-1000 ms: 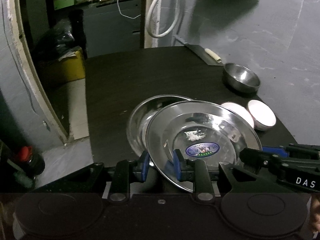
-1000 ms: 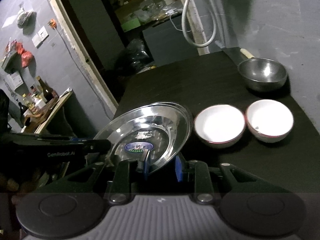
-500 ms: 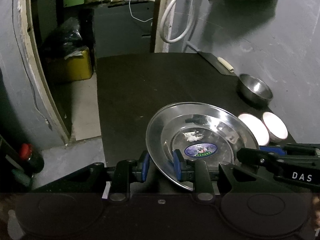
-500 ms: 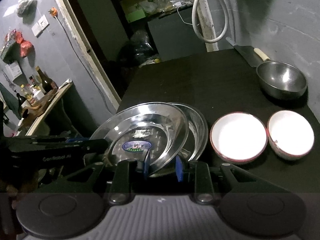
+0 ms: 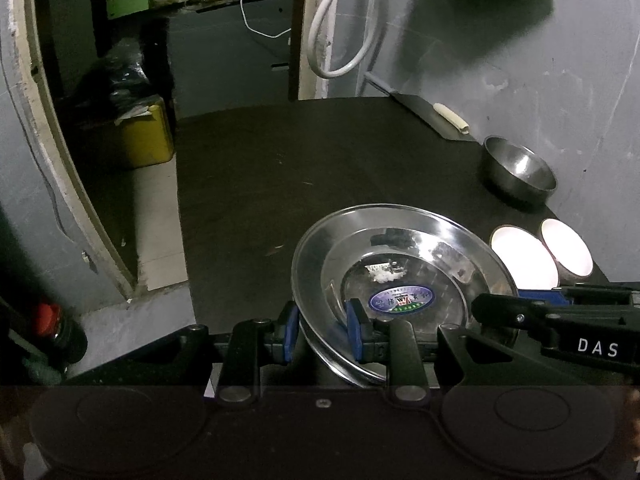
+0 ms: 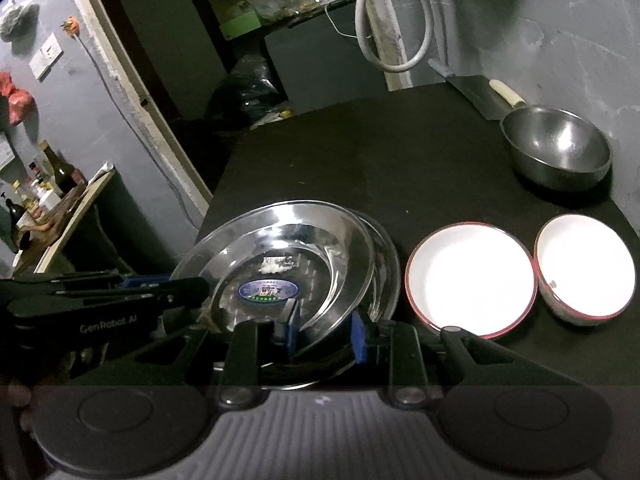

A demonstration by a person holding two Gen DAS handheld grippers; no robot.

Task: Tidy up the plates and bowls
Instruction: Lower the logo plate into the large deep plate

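Note:
A steel plate with a blue sticker (image 5: 400, 276) (image 6: 280, 264) lies nested on a second steel plate (image 6: 386, 268) at the near edge of the black table (image 5: 320, 160). My left gripper (image 5: 323, 332) has its blue pads astride the plate's near-left rim. My right gripper (image 6: 325, 332) straddles the near-right rim, its pads spread wider than the rim. Two white bowls with red rims (image 6: 470, 280) (image 6: 586, 268) sit to the right. A steel bowl (image 6: 556, 148) stands at the far right.
A cleaver with a pale handle (image 6: 486, 92) lies at the far right corner against the grey wall. The table's left edge drops to the floor, with a yellow canister (image 5: 146, 136) beyond. A side shelf with bottles (image 6: 48, 196) stands left.
The sticker plate has moved left and down over the second plate, which now shows only as a thin rim. Both grippers moved with it, and the right pads look wider apart.

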